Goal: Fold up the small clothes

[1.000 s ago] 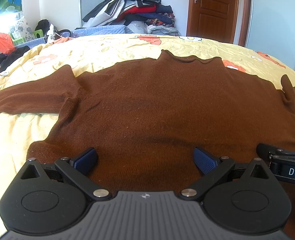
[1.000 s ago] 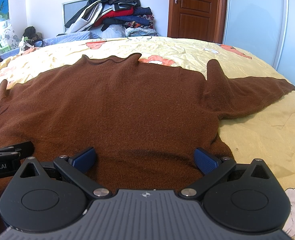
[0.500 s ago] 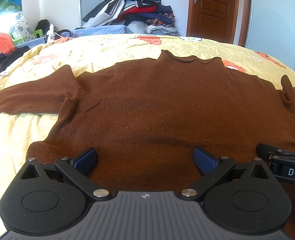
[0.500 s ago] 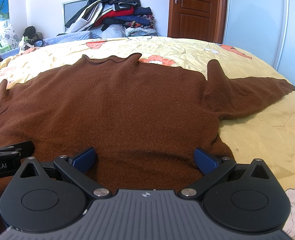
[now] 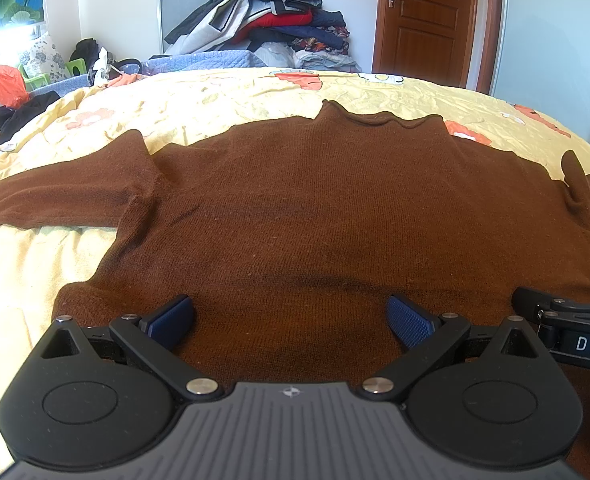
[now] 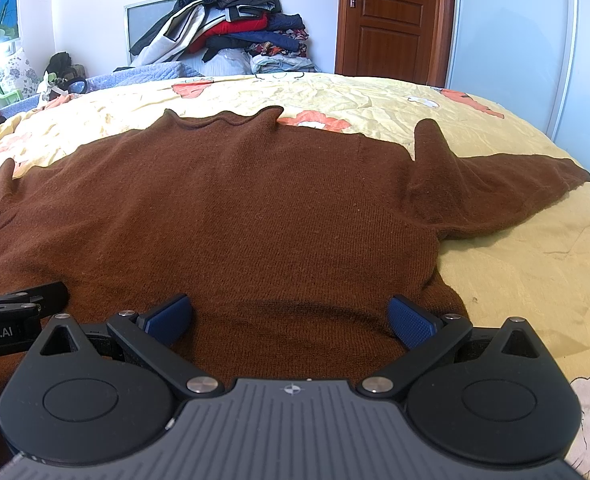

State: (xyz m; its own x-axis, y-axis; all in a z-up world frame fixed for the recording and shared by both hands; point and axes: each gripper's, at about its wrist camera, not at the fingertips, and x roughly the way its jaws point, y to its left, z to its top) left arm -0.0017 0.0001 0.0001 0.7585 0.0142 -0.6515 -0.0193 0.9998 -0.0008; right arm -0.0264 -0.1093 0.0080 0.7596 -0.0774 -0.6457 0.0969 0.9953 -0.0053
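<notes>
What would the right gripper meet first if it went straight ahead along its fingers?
Probably the brown sweater: the open right gripper sits low over its hem, pointing across the body toward the collar. Whether it would skim over or dig into the knit is unclear from this view.

Left gripper (image 5: 291,316) and right gripper (image 6: 289,316) sit level, side by side, jaws spread wide.

1 brown sweater (image 5: 327,208) with 2 sleeves on 1 yellow bedspread (image 5: 223,100); 2 grippers, 1 clothes pile (image 5: 271,20), 1 wooden door (image 5: 427,20).
</notes>
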